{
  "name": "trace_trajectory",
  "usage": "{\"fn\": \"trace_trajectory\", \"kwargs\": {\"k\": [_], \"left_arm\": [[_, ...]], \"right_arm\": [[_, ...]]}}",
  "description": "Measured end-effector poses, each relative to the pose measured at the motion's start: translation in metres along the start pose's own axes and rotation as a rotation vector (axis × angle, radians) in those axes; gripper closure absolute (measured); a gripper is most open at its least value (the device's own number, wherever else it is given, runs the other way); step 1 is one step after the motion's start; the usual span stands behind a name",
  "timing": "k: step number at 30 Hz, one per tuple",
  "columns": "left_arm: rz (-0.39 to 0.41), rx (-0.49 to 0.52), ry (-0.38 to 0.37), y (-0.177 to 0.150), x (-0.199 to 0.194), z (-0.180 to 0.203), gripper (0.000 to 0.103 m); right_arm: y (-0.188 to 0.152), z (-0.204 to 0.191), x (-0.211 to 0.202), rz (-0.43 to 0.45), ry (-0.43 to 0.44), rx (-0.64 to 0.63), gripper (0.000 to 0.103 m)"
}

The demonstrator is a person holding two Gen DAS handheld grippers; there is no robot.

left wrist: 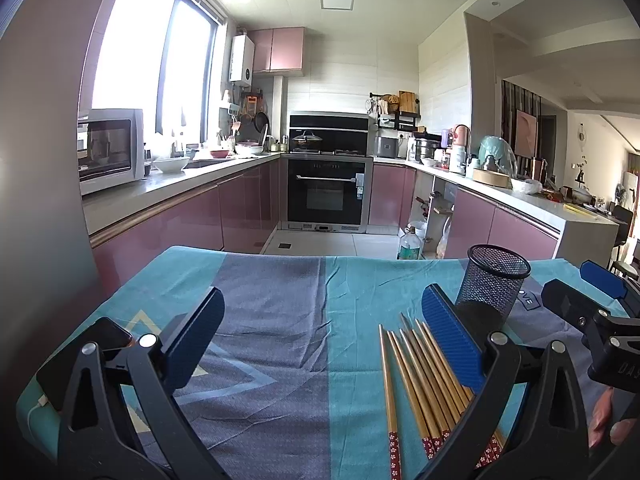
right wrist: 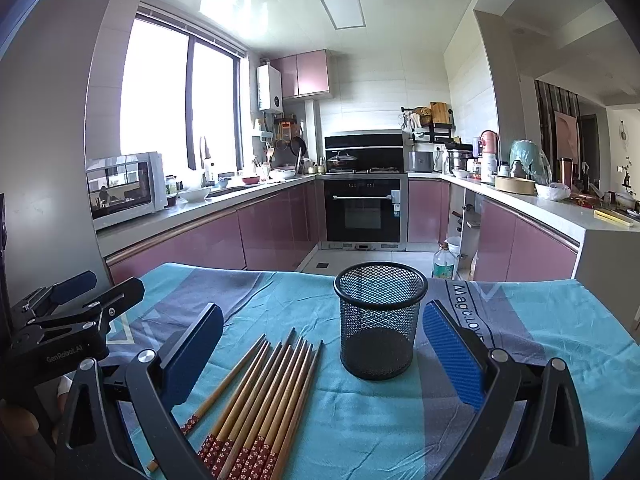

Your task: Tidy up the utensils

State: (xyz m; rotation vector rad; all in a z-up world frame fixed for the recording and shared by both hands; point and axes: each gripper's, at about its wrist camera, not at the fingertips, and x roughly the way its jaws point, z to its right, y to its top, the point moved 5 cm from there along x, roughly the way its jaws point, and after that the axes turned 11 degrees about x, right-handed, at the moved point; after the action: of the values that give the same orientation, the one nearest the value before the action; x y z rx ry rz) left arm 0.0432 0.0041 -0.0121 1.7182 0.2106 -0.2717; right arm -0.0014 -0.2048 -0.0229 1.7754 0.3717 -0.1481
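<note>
Lying on the tablecloth (right wrist: 400,420), chopsticks (right wrist: 264,396) sit beside a mesh cup (right wrist: 380,320); left gripper (left wrist: 324,344) and right gripper (right wrist: 324,352) both gape, holding nothing.

A black mesh cup (right wrist: 379,320) stands upright and empty on a table draped in a teal and grey cloth (right wrist: 540,320), between the wide-open fingers of the right gripper (right wrist: 320,352). To the cup's left, a fan of wooden chopsticks (right wrist: 264,396) with red flowered ends lies flat on the cloth, one stick apart from the rest. The left gripper (right wrist: 80,292) shows at the left edge, above the cloth. Behind the table is a kitchen with pink cabinets (right wrist: 200,244), a black oven (right wrist: 362,212), a white microwave (right wrist: 124,190) and a bright window (right wrist: 176,104).
</note>
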Motion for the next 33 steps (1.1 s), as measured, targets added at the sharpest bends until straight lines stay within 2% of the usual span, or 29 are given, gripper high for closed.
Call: {"fn": "trace_trajectory", "kwargs": {"k": [33], "left_arm": [[0.015, -0.003, 0.007, 0.0020, -0.0009, 0.0010, 0.006]], "right_arm": [[0.0022, 0.0000, -0.0023, 0.008, 0.007, 0.013, 0.006]]}}
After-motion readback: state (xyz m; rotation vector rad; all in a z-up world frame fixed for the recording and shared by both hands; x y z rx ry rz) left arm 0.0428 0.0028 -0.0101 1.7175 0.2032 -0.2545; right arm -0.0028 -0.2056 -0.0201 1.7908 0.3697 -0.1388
